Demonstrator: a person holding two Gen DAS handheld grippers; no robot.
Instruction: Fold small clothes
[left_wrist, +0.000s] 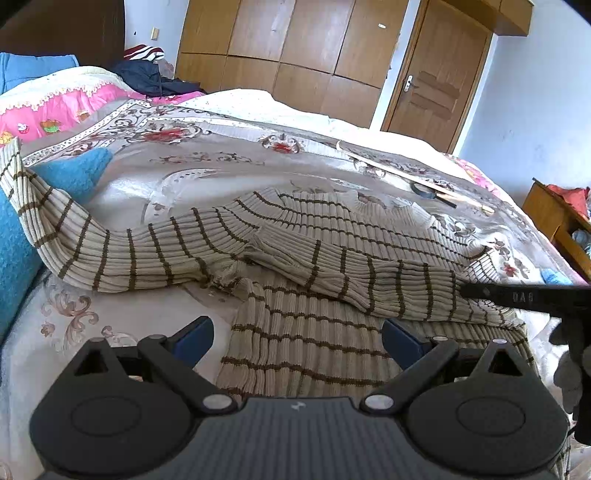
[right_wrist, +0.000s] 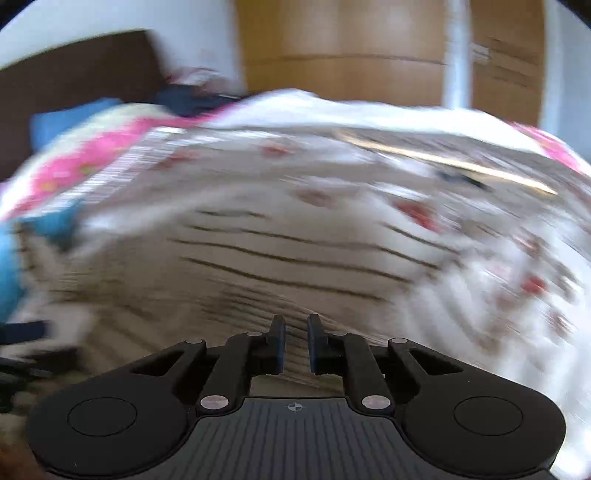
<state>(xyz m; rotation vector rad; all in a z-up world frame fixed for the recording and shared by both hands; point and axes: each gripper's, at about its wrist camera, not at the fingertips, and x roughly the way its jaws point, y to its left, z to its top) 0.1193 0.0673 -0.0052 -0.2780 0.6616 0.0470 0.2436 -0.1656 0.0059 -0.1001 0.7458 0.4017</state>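
A cream ribbed sweater (left_wrist: 314, 236) with thin brown stripes lies spread on the bed. One sleeve (left_wrist: 96, 243) stretches out to the left, and the other sleeve (left_wrist: 369, 280) is folded across the body. My left gripper (left_wrist: 297, 341) is open and empty just above the sweater's lower part. The right gripper's finger (left_wrist: 517, 297) comes in from the right edge and touches the folded sleeve near the shoulder. The right wrist view is motion-blurred; there my right gripper (right_wrist: 295, 341) has its jaws narrowly apart over the sweater (right_wrist: 280, 266), with nothing seen between them.
The bed has a floral cover (left_wrist: 207, 173). A blue fuzzy garment (left_wrist: 22, 236) lies at the left. A long wooden stick (left_wrist: 410, 173) and a dark tape roll (left_wrist: 424, 190) lie beyond the sweater. A pink quilt (left_wrist: 55, 107), wardrobes and a door stand behind.
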